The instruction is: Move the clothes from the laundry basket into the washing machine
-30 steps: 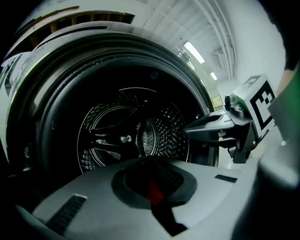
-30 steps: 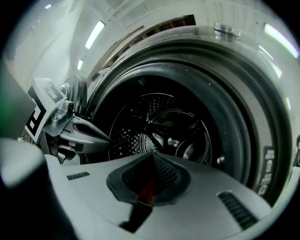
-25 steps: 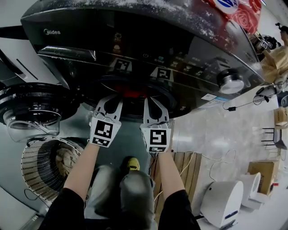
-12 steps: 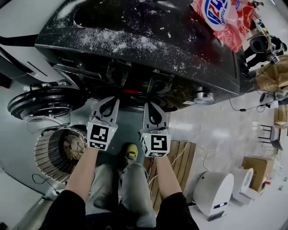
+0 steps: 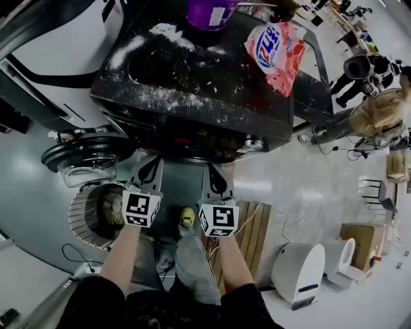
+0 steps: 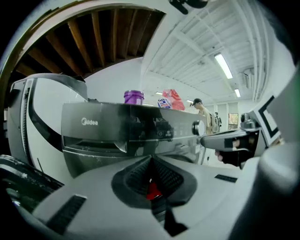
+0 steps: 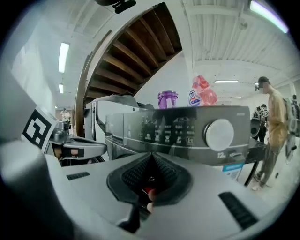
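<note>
Left hand-held gripper (image 5: 152, 168): jaws together, nothing between the pads; tips toward the machine's front.
Right hand-held gripper (image 5: 209, 173): jaws together, empty; just beside the left one and parallel to it.
Clothes (image 5: 115, 207): pale heap in the laundry basket (image 5: 80, 222), below and outward left of the left hand-held gripper, back toward the person.
Nearer hand: left, by judgement; the right is well apart from the basket.
Long axis: heap is bunched, cannot tell.
Washing machine (image 5: 192, 90): straight ahead of both tips, door (image 5: 87, 157) open at left.

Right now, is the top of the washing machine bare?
No, a purple container and a red-and-white bag sit on it.
</note>
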{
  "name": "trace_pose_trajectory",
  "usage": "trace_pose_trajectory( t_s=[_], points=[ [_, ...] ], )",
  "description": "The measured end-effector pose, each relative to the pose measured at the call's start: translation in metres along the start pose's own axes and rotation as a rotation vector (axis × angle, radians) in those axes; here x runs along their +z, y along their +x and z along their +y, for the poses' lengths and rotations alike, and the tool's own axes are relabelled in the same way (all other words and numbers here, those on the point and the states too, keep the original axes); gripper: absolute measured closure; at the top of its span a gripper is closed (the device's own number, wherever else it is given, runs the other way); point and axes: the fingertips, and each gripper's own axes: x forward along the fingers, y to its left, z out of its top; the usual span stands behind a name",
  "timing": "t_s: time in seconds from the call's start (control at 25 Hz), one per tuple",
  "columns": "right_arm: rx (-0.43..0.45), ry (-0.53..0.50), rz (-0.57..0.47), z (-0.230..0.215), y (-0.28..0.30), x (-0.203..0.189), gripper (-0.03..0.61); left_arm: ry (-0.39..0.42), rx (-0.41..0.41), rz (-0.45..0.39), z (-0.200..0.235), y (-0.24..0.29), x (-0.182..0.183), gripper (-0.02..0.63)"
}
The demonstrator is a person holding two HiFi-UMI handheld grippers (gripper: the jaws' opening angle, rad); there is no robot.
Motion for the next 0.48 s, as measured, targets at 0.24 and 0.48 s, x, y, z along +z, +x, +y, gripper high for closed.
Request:
trace_pose_trajectory(
  t_s=[0.24, 0.48],
  points=[
    [-0.002, 0.038, -0.062, -0.014, -0.04, 0.065, 0.575, 0.057, 0.067, -0.06, -0.014, -0.041, 0.077, 0.603],
    [0.0, 0.053, -0.098, -0.027, -0.068, 0.13, 0.575, 0.068, 0.098, -0.093, -0.032, -0.068, 0.144, 0.603]
  ],
)
